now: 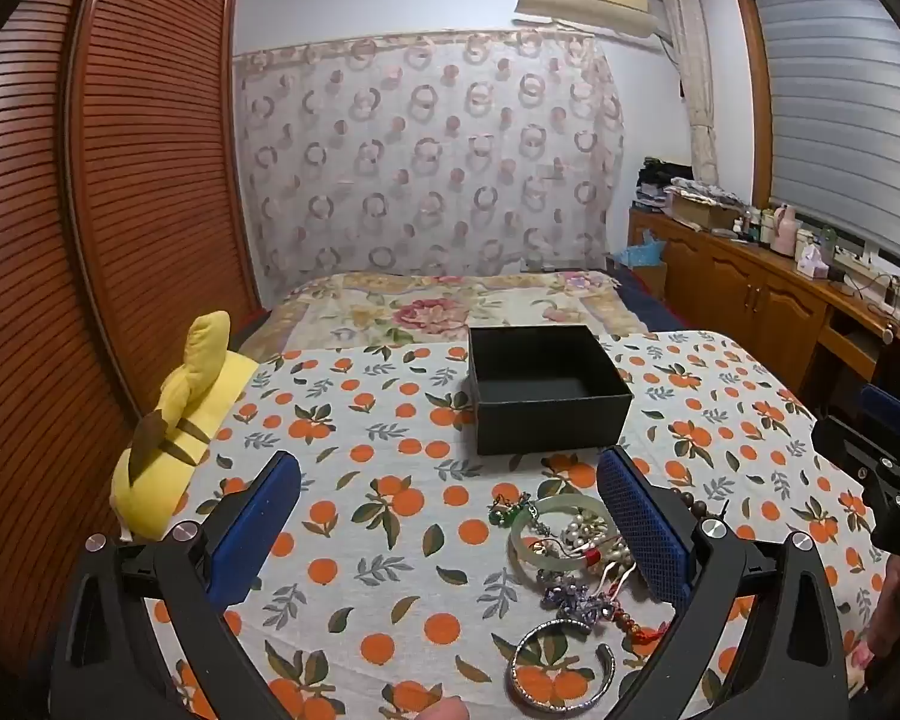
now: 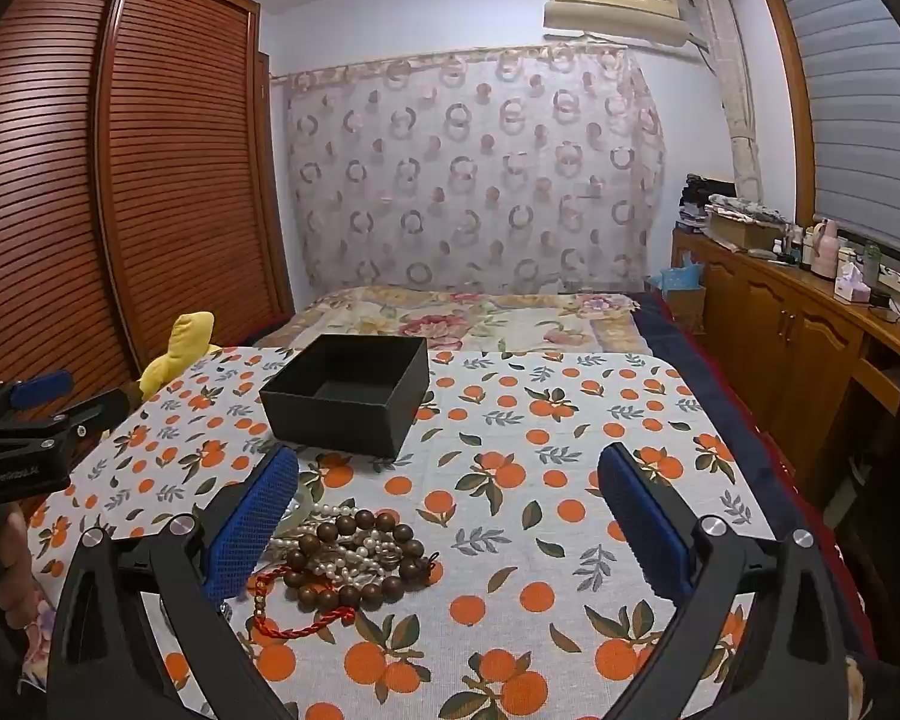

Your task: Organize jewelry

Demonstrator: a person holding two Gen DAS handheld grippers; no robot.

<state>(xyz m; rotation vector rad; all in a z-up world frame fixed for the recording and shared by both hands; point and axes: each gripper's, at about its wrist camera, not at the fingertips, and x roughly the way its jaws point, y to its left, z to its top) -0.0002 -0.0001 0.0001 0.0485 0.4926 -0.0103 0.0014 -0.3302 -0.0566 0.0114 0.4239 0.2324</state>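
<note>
An open, empty black box (image 1: 546,387) stands on the orange-print tablecloth (image 1: 390,480); it also shows in the right wrist view (image 2: 348,396). A jewelry pile lies in front of it: a pale green bangle (image 1: 555,531), a purple crystal piece (image 1: 576,597), a silver bangle (image 1: 561,669), a brown bead bracelet (image 2: 360,558), white pearls (image 2: 342,549) and a red cord (image 2: 303,624). My left gripper (image 1: 448,531) is open above the cloth, the pile by its right finger. My right gripper (image 2: 448,531) is open, the pile by its left finger.
A yellow plush toy (image 1: 177,438) lies at the table's left edge. A bed (image 1: 450,306) is beyond the table. A slatted wooden wardrobe (image 1: 90,240) is on the left and a cluttered wooden cabinet (image 1: 768,282) on the right.
</note>
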